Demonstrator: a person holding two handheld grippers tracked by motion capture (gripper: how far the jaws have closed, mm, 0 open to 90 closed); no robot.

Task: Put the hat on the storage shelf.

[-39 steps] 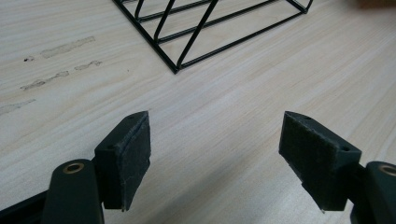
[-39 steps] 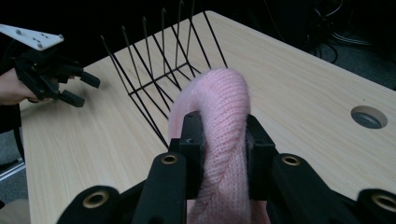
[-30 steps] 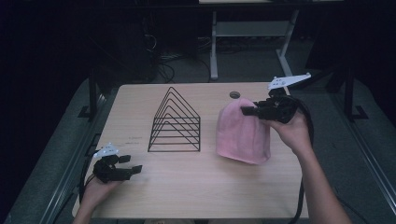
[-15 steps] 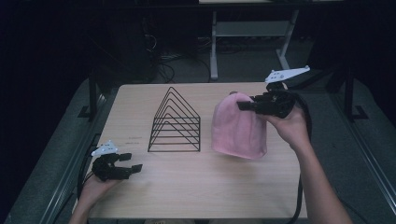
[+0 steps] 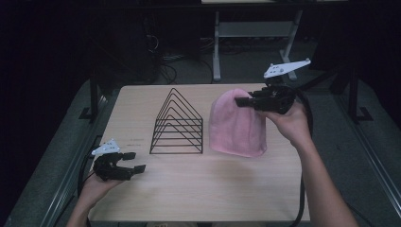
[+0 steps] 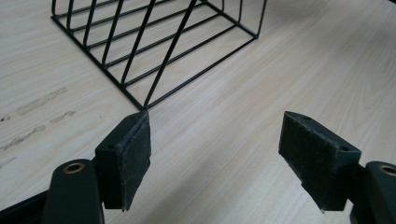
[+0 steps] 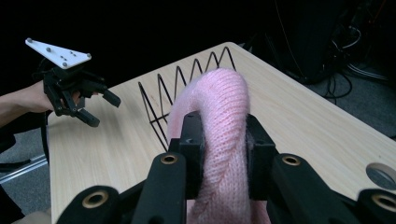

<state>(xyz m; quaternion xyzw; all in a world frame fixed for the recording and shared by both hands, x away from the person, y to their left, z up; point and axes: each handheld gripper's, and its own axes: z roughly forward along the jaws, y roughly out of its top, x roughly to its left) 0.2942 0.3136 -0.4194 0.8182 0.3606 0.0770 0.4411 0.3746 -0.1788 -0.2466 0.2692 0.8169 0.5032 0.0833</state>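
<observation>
— Where the light wooden table (image 5: 198, 194) shows from above, what does the right gripper (image 5: 246, 101) hold?

— It holds a soft pink knitted hat (image 5: 236, 125), pinched at its top. The hat hangs from the jaws on the right half of the table, its lower edge at or close to the wood; contact cannot be told. In the right gripper view the two black jaws are clamped on a fold of the pink knit (image 7: 224, 116), which bulges up between them.

— And the person's right hand (image 5: 291, 124)?

— It wraps the gripper's body from the right, with the grey three-cornered plate (image 5: 286, 68) above it.

— What stands beside the hat?

— A black wire rack of triangular frames (image 5: 177, 124), upright near the table's middle, just left of the hat and apart from it.

— Where is the left gripper (image 5: 133, 161)?

— At the near left corner of the table, held in the left hand (image 5: 97, 184), well apart from the hat. Its jaws stand wide apart with nothing between them. The left gripper view shows both felt-faced pads (image 6: 135, 154) over bare wood, and a corner of the wire rack (image 6: 154, 51) just beyond the left pad.

— Anything else on the table?

— A round hole (image 7: 382, 175) near the far right edge.
</observation>
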